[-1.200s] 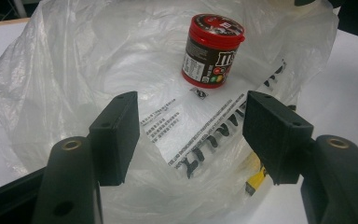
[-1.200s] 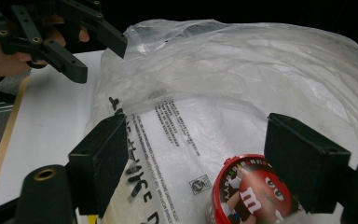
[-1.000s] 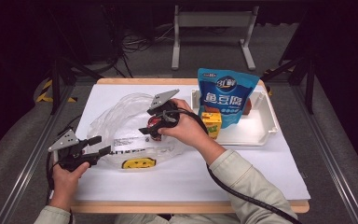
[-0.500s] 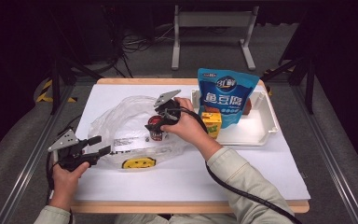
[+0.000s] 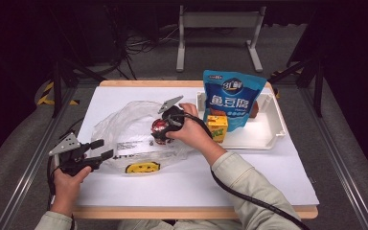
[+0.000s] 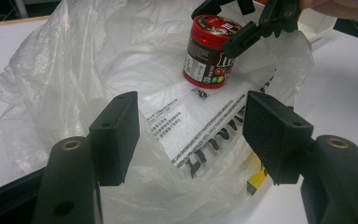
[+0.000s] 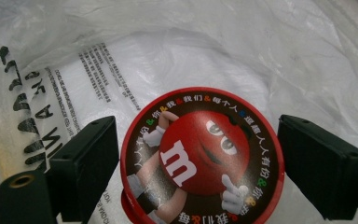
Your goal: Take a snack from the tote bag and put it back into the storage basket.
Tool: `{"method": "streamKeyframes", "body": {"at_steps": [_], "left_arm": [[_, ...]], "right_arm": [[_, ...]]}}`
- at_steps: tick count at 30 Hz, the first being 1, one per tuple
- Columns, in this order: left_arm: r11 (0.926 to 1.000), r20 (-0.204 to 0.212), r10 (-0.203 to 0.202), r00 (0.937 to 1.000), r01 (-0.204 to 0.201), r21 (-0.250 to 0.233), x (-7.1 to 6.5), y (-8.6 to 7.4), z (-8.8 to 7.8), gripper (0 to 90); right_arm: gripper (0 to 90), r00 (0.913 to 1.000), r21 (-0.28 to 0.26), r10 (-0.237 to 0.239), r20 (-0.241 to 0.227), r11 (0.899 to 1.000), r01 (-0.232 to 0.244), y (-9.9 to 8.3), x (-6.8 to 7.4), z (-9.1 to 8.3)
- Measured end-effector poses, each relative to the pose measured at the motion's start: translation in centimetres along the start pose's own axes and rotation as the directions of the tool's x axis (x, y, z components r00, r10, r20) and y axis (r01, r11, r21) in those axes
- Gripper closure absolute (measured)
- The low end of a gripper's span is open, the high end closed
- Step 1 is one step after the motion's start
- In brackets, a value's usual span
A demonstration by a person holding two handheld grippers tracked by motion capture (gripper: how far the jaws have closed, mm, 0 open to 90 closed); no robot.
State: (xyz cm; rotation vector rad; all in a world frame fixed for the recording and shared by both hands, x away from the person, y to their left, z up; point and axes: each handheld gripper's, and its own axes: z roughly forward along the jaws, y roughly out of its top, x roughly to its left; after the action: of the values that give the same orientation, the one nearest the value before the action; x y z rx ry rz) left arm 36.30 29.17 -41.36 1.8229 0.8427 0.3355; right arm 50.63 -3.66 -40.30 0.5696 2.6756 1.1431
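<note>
We see the small red-lidded round candy tub (image 7: 200,158), its lid printed with a red M&M's character, a white "m" and a ring of Chinese characters, standing upright inside the clear crinkled plastic bag (image 5: 124,132), which bears black print and a yellow smiley, near the middle of the white tabletop (image 5: 249,172). The right gripper (image 5: 160,130) hovers over it; its jaws have just been opening and flank the lid with slim gaps. At eight o'clock, the left gripper (image 5: 103,149) holds its jaws wide, empty. At two o'clock a blue "鱼豆腐" pouch (image 5: 232,98) stands in a white tray (image 5: 273,132).
</note>
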Motion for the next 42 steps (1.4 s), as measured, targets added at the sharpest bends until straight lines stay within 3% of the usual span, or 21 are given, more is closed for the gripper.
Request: {"method": "streamKeyframes", "body": {"at_steps": [13, 20, 30, 42], "left_arm": [[1.0, 0.001, -0.004, 1.0, 0.004, 0.002, 0.0, 0.0, 0.0, 36.9], [1.0, 0.0, -0.003, 1.0, 0.003, 0.003, 0.0, 0.0, 0.0, 36.9], [1.0, -0.001, -0.003, 1.0, 0.003, 0.003, 0.0, 0.0, 0.0, 36.9], [1.0, 0.0, 0.002, 1.0, -0.002, 0.004, 0.0, 0.0, 0.0, 36.9]], "right_arm": [[14.4, 1.0, 0.065, -0.003, 0.004, 0.998, 0.003, -1.1, -0.2, 1.3], [24.9, 0.9996, 0.125, -0.028, -0.007, 0.992, 0.029, -1.3, -0.1, 1.9], [25.3, 0.9994, 0.131, -0.033, -0.002, 0.991, 0.033, -1.2, 0.1, 1.8], [25.3, 0.9998, 0.075, -0.013, -0.015, 0.997, 0.014, 0.5, 1.1, 0.2]]}}
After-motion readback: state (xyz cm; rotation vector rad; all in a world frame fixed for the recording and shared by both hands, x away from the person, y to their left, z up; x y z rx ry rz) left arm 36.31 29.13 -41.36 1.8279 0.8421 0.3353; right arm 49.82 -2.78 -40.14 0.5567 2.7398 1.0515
